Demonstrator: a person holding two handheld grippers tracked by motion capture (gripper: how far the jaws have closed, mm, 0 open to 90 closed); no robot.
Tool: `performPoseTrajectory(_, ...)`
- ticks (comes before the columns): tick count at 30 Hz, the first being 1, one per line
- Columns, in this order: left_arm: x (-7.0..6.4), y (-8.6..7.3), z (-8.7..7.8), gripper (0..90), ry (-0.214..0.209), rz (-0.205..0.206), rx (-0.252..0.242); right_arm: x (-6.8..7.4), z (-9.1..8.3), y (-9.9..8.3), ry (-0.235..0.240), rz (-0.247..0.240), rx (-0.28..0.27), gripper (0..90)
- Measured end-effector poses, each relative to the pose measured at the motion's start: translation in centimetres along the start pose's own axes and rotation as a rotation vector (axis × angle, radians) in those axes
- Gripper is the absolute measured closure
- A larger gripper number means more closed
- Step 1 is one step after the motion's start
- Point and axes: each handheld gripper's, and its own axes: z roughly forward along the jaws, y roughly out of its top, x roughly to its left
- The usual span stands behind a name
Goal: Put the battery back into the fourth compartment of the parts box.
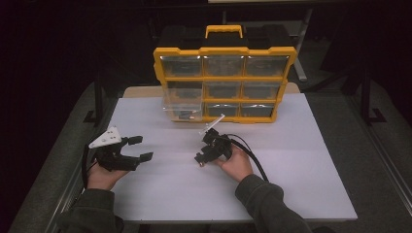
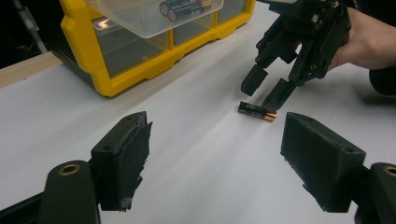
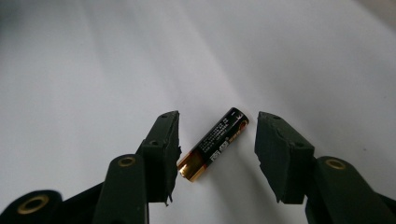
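Black jaws of the right gripper (image 3: pixel 217 140) stand parted around the battery (image 3: pixel 214 143) on the table, ungrasped, with the open drawer (image 2: pixel 154 16) awaiting it.

battery (image 3: pixel 215 143) | black, gold end | lying flat on the white table (image 3: pixel 93 70) (apparently untouched)
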Motion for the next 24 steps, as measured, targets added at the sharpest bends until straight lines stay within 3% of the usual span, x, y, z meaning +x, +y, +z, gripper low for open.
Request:
performPoseTrajectory(21, 0.0, -0.01, -0.01, 22.8, 0.001, -0.007, -0.002, -0.05, 0.79, -0.5, -0.021, -0.008, 0.027, 61.9)
performPoseTrajectory(24, 0.03, 0.01, 0.01, 22.5, -0.001, 0.0, 0.005, 0.15, 0.79, -0.46, -0.042, -0.026, 0.034, 64.9)
